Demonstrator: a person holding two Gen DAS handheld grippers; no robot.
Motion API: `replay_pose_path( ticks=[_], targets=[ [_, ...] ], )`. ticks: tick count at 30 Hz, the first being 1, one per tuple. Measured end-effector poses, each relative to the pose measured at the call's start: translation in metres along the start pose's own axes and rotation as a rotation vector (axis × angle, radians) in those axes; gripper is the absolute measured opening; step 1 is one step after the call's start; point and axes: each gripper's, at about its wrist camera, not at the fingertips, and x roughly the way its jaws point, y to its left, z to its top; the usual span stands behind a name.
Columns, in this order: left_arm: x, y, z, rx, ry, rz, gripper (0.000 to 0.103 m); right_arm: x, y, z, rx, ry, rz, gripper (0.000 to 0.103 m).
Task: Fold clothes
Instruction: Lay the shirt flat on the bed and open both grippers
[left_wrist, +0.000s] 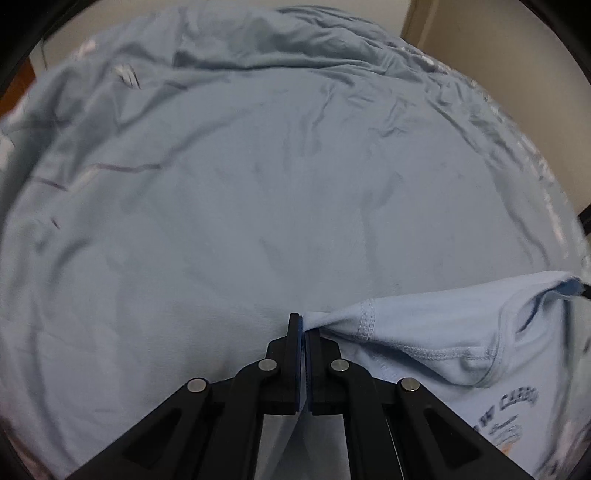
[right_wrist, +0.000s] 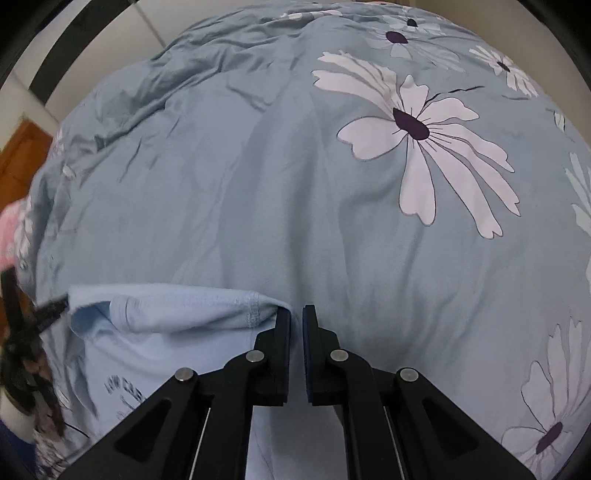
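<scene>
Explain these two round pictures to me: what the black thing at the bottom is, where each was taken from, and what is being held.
Each picture comes from a wide-angle camera mounted on a hand-held claw, looking along its two fingers. The left claw is pinched shut on a corner of a light blue T-shirt with dark lettering. The right claw is open, its fingers apart, right beside the shirt's other edge. Everything lies on a grey-blue bedsheet printed with big white flowers.
</scene>
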Motion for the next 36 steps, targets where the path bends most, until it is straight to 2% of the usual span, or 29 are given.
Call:
replay_pose_path(
  ticks=[3,5,7,10,11,14,16,17,21,23,25,29,33,36],
  targets=[
    [-0.002,0.015,0.001,-0.099,-0.006,-0.086,0.004,-0.005,-0.005,0.004,0.028,-0.007,0.008,0.008],
    [-0.006,0.02,-0.001,-0.135,-0.012,-0.101,0.008,-0.01,-0.002,0.002,0.006,-0.017,-0.013,0.011],
    [-0.015,0.022,-0.005,-0.137,-0.02,-0.087,0.014,-0.022,-0.001,-0.002,-0.019,-0.049,-0.03,0.021],
    [-0.039,0.022,-0.011,-0.126,-0.053,-0.066,0.021,-0.049,-0.011,-0.007,-0.01,-0.109,-0.059,0.024],
    [-0.049,0.021,-0.016,-0.124,-0.071,-0.053,0.029,-0.061,-0.015,-0.011,-0.007,-0.129,-0.059,0.025],
    [-0.08,0.017,-0.031,-0.118,-0.124,-0.014,0.036,-0.094,-0.025,-0.032,0.011,-0.181,-0.037,0.028],
    [-0.102,0.01,-0.051,-0.112,-0.16,0.006,0.039,-0.108,-0.031,-0.057,0.03,-0.202,0.003,0.036],
    [-0.112,0.003,-0.063,-0.098,-0.18,0.009,0.044,-0.112,-0.034,-0.073,0.035,-0.2,0.012,0.037],
    [-0.153,-0.026,-0.119,-0.032,-0.258,0.042,0.053,-0.122,-0.049,-0.144,0.047,-0.149,0.017,0.038],
    [-0.172,-0.038,-0.147,-0.025,-0.293,0.046,0.064,-0.124,-0.055,-0.177,0.056,-0.116,0.028,0.039],
    [-0.187,-0.047,-0.173,-0.025,-0.298,0.035,0.066,-0.127,-0.062,-0.209,0.066,-0.082,0.039,0.045],
    [-0.209,-0.06,-0.214,-0.03,-0.291,0.03,0.067,-0.131,-0.073,-0.271,0.077,-0.018,0.057,0.045],
    [-0.226,-0.073,-0.231,-0.032,-0.306,0.027,0.068,-0.12,-0.054,-0.286,0.022,0.046,0.106,0.045],
    [-0.237,-0.081,-0.234,-0.047,-0.312,0.016,0.068,-0.112,-0.065,-0.286,0.109,0.048,0.075,0.045]
  ],
)
